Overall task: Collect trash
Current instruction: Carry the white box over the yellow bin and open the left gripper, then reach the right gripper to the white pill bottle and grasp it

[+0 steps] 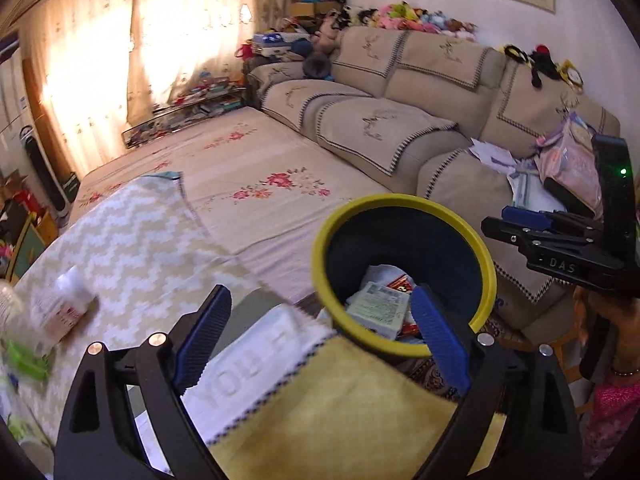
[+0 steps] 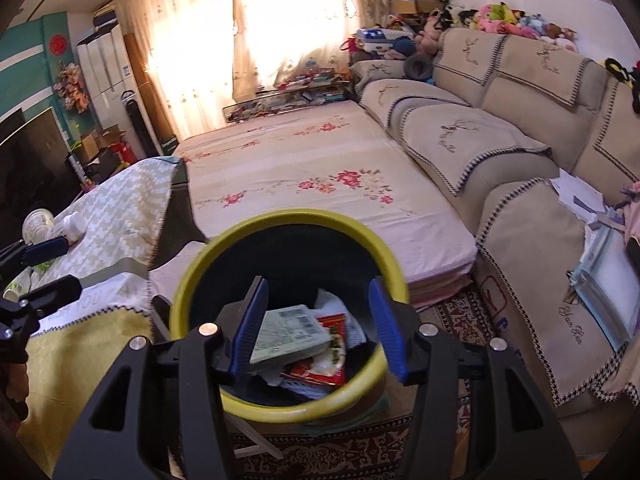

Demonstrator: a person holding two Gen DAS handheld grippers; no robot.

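A dark bin with a yellow rim (image 1: 404, 200) (image 2: 192, 264) stands on the floor beside the table. It holds a pale green packet (image 1: 378, 306) (image 2: 288, 334), a red wrapper (image 2: 332, 354) and white paper. My left gripper (image 1: 320, 336) is open and empty, above the table's edge and the bin's near rim. My right gripper (image 2: 318, 322) is open and empty, directly over the bin's mouth; it also shows at the right of the left wrist view (image 1: 520, 220). A white bottle (image 1: 64, 304) (image 2: 74, 224) lies on the table at the left.
The table carries a zigzag cloth (image 1: 132, 240), a yellow-and-white towel (image 1: 340, 408) and a green scrap (image 1: 26, 360). A floral mattress (image 2: 320, 176) lies behind the bin. A beige sofa (image 2: 520, 160) with papers (image 1: 496, 156) runs along the right. A patterned rug (image 2: 452, 312) covers the floor.
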